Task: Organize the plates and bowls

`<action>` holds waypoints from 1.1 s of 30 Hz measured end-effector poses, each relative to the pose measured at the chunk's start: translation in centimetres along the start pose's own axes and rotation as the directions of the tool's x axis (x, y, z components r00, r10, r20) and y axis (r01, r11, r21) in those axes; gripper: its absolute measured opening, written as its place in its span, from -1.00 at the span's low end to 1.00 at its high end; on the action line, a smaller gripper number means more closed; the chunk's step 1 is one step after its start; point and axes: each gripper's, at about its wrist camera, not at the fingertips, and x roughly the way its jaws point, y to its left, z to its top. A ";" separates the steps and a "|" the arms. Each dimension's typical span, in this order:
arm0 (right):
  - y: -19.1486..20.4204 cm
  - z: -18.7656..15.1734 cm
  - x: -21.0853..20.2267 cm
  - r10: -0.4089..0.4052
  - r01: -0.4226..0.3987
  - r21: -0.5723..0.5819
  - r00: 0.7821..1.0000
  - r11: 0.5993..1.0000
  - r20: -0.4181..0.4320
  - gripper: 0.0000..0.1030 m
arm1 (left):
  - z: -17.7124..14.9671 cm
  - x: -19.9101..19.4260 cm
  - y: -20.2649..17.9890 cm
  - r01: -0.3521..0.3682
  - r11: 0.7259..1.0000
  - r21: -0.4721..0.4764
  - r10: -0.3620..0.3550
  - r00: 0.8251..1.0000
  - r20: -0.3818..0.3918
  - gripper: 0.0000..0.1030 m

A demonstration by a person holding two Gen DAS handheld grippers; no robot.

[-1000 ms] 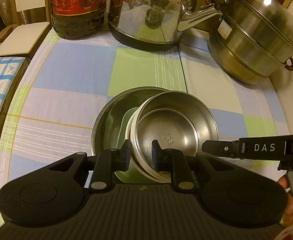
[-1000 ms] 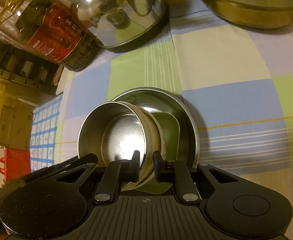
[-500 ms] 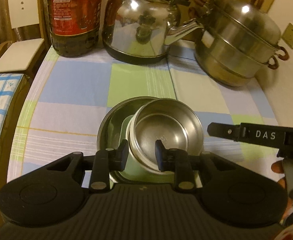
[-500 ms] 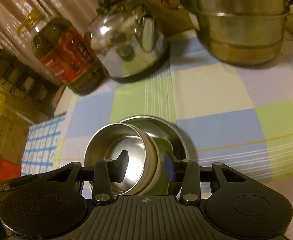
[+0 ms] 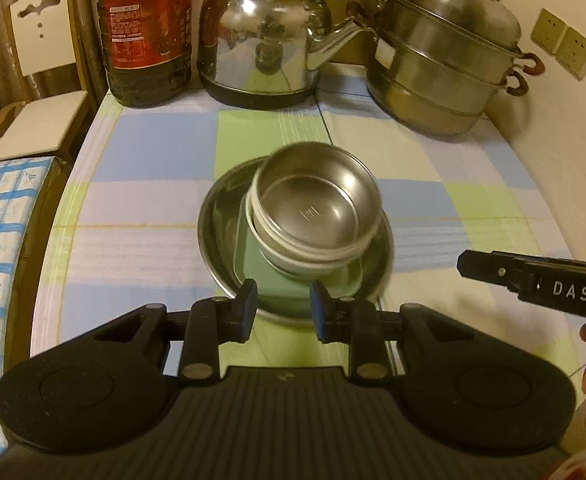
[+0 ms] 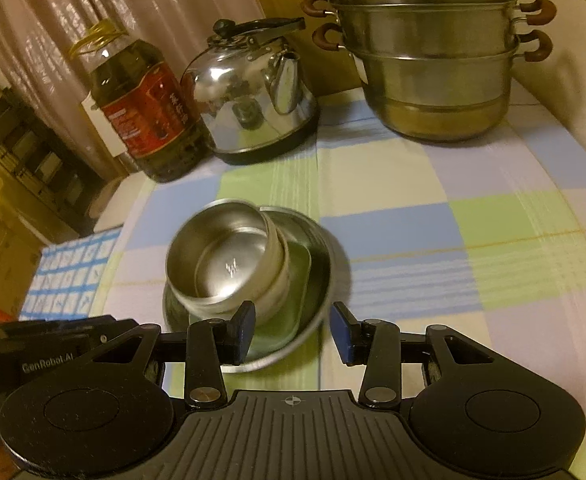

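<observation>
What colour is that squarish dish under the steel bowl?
Pale green. The squarish dish sits beneath the steel bowl; the left wrist view shows it best.

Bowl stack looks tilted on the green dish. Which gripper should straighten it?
Probably left. The left gripper is open, facing the steel bowl squarely. The right gripper is open too, but the bowl lies off toward its left finger.

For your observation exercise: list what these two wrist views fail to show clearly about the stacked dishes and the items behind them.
- Green dish: mostly covered by the steel bowl in both views; its full shape is hidden.
- Stamp in the bowl's bottom: motion-blurred, unreadable.
- Oil bottle: top cut off by the left view's edge; label print too small.
- Steamer pot: lid cut off in the right view.
</observation>
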 end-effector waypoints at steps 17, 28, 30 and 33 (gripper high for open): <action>-5.7 -8.8 -8.9 0.049 -0.053 -0.090 0.998 0.995 -0.046 -0.19 | -10.7 -6.8 -10.7 -0.042 0.998 -0.051 0.043 0.999 0.028 -0.51; -8.1 -14.8 -14.8 0.046 -0.056 -0.143 0.996 0.988 -0.072 -0.19 | -17.3 -10.1 -15.2 -0.025 0.997 -0.074 0.026 1.000 0.014 -0.51; -8.4 -15.4 -15.7 0.045 -0.055 -0.144 0.996 0.988 -0.072 -0.19 | -18.0 -10.6 -15.7 -0.019 0.997 -0.071 0.020 1.000 0.017 -0.51; -8.6 -16.3 -17.1 0.043 -0.051 -0.147 0.997 0.988 -0.059 -0.19 | -18.7 -11.3 -16.4 -0.007 0.998 -0.055 0.009 1.000 0.025 -0.51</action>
